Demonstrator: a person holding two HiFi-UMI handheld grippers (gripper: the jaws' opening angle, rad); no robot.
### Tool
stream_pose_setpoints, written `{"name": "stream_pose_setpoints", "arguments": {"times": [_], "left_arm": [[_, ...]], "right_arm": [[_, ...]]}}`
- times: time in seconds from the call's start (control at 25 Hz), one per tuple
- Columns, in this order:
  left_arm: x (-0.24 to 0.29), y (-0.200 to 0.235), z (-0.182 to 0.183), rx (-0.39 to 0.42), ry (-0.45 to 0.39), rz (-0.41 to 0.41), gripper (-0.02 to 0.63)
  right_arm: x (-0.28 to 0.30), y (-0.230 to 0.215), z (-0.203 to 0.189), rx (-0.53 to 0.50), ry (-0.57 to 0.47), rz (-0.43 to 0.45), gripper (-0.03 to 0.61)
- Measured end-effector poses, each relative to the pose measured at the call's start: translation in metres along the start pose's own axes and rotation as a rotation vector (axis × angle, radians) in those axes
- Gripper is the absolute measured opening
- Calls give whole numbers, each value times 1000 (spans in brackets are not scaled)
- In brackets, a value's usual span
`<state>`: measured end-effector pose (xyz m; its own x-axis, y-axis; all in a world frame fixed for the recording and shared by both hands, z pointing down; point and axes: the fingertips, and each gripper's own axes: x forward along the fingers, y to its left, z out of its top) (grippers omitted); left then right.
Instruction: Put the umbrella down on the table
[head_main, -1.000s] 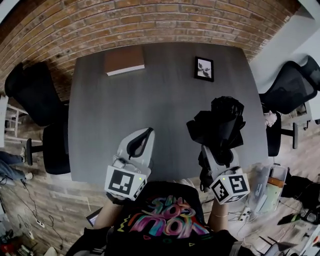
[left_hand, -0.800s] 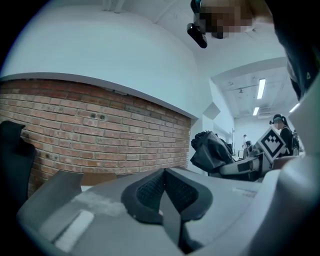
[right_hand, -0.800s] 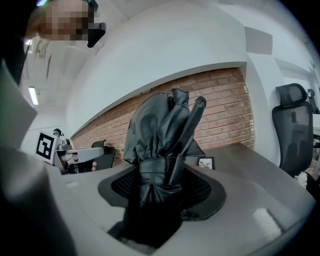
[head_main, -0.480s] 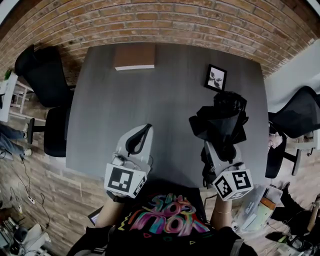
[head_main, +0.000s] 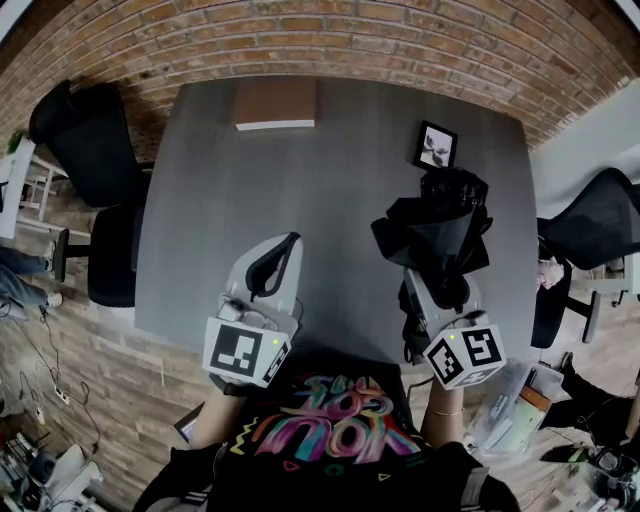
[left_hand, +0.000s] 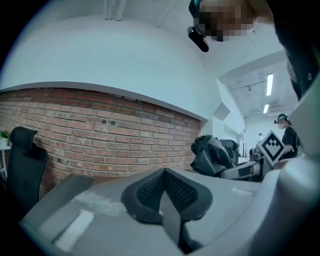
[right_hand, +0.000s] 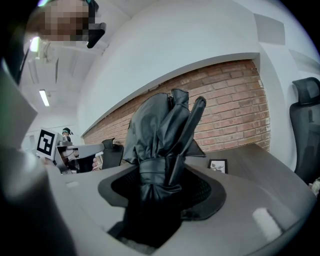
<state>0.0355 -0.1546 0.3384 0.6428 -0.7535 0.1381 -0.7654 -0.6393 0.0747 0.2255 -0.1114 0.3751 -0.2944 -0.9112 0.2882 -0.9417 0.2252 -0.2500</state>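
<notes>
Head view is showing the folded black umbrella (head_main: 440, 235) being held up over the right half of the worktop (head_main: 330, 170), its bunched fabric being pointed away from the person, toward the small framed picture (head_main: 435, 145). It is being pinched low down, around its strapped part, by the right tool (head_main: 428, 288). In the right gripper view the right tool (right_hand: 157, 187) is being seen with its jaws set wide and pressing on that bundle from both sides. The left tool (head_main: 285, 248) is being held just above the worktop's near left part, well apart from the umbrella. In the left gripper view its jaws (left_hand: 162, 175) are being kept pressed together with nothing between them.

By judgement, the task is not yet being completed: the umbrella is being carried clear of the surface, so lowering it flat and spreading the right jaws are being left to do.
</notes>
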Motion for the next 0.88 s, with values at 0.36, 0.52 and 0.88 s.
{"name": "stream_pose_setpoints", "arguments": {"times": [0.36, 0.52, 0.88], "left_arm": [[-7, 2, -1, -12, -9, 3, 0], [-10, 2, -3, -15, -10, 12, 0], [-20, 7, -13, -55, 30, 58, 0]], "right_arm": [[3, 13, -3, -67, 17, 14, 249], [13, 15, -11, -129, 40, 23, 249], [48, 15, -66, -321, 173, 26, 247]]}}
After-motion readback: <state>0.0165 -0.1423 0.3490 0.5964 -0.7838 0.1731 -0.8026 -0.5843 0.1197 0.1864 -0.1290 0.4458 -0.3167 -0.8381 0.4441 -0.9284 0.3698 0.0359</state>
